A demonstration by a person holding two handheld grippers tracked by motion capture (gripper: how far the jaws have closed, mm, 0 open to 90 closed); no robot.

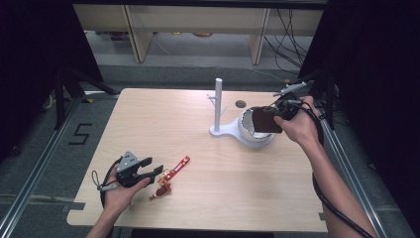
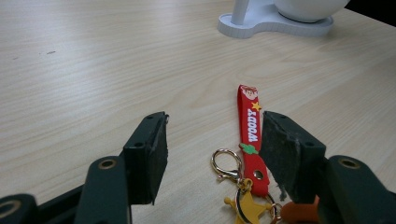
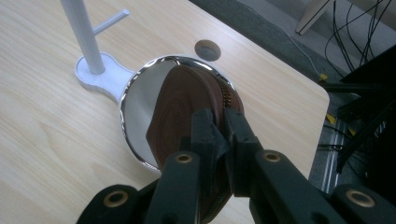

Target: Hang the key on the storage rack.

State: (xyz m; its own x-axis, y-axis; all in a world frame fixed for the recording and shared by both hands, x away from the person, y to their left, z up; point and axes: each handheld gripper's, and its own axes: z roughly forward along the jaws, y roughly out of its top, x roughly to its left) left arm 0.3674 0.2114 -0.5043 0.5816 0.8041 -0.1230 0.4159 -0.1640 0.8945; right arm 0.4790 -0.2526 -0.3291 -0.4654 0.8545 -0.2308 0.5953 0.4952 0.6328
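Left side of the worktop (image 1: 148, 114): the left gripper (image 1: 157, 171) rests near the near edge, held low in the person's left hand. Its jaws stand released, spread to either side of the keychain (image 2: 250, 140) without pressing on it. The keychain lies flat on the worktop, its red strap pointing away toward the far right, the gold clasp and star charm at the near end between the jaws.

Centre: a white stand (image 1: 218, 106) with an upright post and side pegs sits on a base joined to the white bowl (image 1: 252, 136) with a chromed rim (image 3: 128, 91).

Right side: the right gripper (image 3: 223, 126) is clenched on a brown wallet (image 3: 187, 107), grasping it by the zipped edge. The wallet hangs over the bowl opening, tilted, its lower part at or inside the rim; whether it touches the bowl cannot be determined.

Hazards from this state:
- The grip is narrow and at one edge. The wallet may pivot between the jaws and catch the rim on descent.
- Pressing the wallet against the rim may shift or tip the light stand.
- Releasing while the wallet leans on the rim may let it fall outside onto the worktop.
- Closing the left jaws on the strap alone may leave the charms dragging.
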